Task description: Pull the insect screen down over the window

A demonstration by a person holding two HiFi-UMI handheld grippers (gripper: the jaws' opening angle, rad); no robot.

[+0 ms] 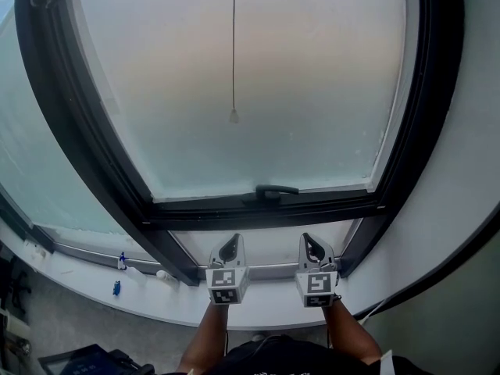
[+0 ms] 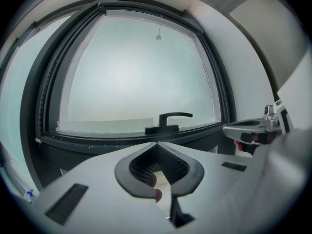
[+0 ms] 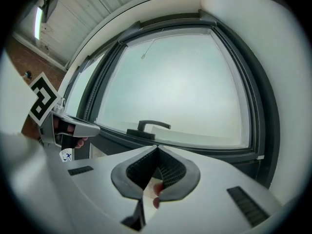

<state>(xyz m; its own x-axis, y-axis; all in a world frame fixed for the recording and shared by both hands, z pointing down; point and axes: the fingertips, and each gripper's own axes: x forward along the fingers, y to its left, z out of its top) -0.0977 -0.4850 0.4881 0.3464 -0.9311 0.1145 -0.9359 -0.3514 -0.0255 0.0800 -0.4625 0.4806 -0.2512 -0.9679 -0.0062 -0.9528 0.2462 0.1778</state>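
The grey left gripper (image 1: 231,247) and right gripper (image 1: 312,246) are both closed and empty; open one, then pinch the thin pale-tipped pull cord (image 1: 233,116) at twelve o'clock.

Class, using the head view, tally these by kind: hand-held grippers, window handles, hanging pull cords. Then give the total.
grippers: 2 (left gripper, right gripper)
window handle: 1
pull cord: 1
total: 4
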